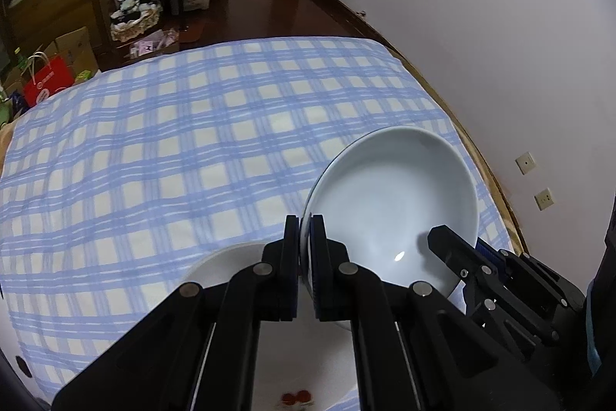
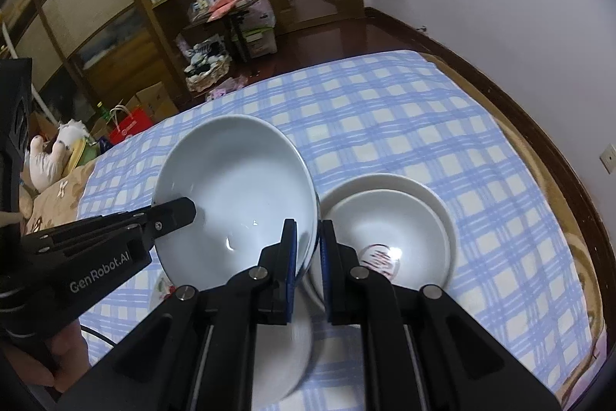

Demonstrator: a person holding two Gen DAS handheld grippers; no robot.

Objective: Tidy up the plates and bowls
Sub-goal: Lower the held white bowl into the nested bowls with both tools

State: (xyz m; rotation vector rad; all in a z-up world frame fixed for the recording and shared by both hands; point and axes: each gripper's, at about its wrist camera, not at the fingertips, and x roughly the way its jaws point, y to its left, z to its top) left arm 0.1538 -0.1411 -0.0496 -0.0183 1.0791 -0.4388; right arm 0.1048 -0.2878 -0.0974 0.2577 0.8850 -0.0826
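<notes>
A large pale bowl (image 1: 392, 203) (image 2: 235, 180) hangs tilted above the blue-checked cloth, held by its rim from two sides. My left gripper (image 1: 304, 230) (image 2: 184, 210) is shut on its left rim. My right gripper (image 2: 308, 230) (image 1: 442, 237) is shut on the opposite rim. Below it lies a white plate (image 1: 227, 264) (image 2: 285, 353). To the right, a small white bowl with a red print (image 2: 389, 237) sits nested inside a wider white bowl (image 2: 435, 195). The edge of a plate with a red cherry print (image 2: 161, 287) shows under the held bowl.
The checked cloth (image 1: 154, 160) covers a table whose wooden right edge (image 2: 569, 180) runs close to a white wall. Shelves, boxes and a red bag (image 1: 46, 79) stand on the floor beyond the far edge. A person's hand (image 2: 65, 353) holds the left gripper.
</notes>
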